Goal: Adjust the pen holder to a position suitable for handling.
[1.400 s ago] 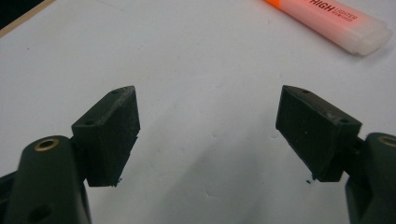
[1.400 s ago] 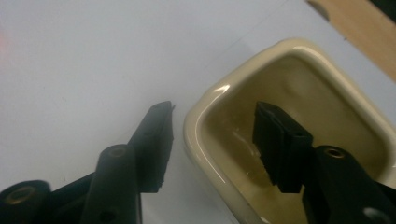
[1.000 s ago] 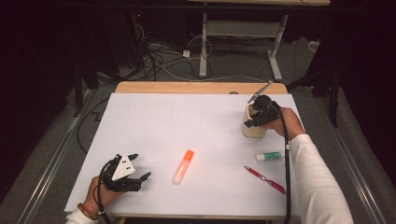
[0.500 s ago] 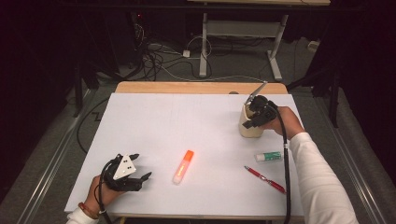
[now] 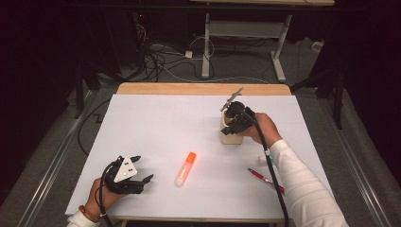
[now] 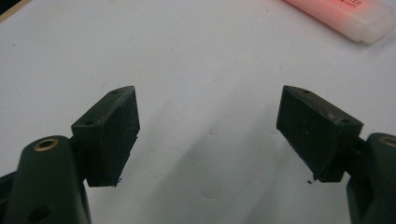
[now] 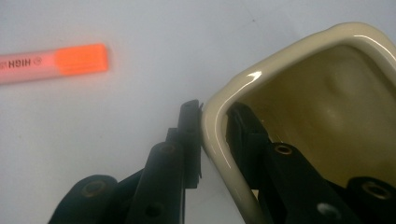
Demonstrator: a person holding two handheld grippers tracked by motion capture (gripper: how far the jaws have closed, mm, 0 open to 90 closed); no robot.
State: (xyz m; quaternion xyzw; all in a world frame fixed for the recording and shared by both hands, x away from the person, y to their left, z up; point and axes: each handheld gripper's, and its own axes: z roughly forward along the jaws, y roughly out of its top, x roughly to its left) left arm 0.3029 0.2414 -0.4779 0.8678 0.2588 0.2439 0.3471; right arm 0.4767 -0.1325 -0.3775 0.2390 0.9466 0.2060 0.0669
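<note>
A cream cup (image 5: 231,136) stands on the white table sheet (image 5: 165,123) right of centre. My right gripper (image 5: 231,124) is shut on its rim. In the right gripper view one jaw is outside and one inside the cup wall (image 7: 219,135), and the cup (image 7: 327,88) looks empty. An orange highlighter (image 5: 185,169) lies near the front middle, also at the upper left in the right gripper view as the highlighter (image 7: 51,63). My left gripper (image 5: 144,169) rests at the front left, open with nothing between its jaws (image 6: 210,135); the highlighter's end (image 6: 345,16) lies just beyond it.
A red pen (image 5: 265,178) lies at the front right beside the person's white sleeve (image 5: 302,189). A small white object (image 5: 261,160) sits half hidden by the right forearm. Past the table's far wooden edge (image 5: 203,88) are floor cables and desk legs.
My right gripper has slid the cup leftward and slightly nearer, away from the right edge. The left gripper has stayed in place.
</note>
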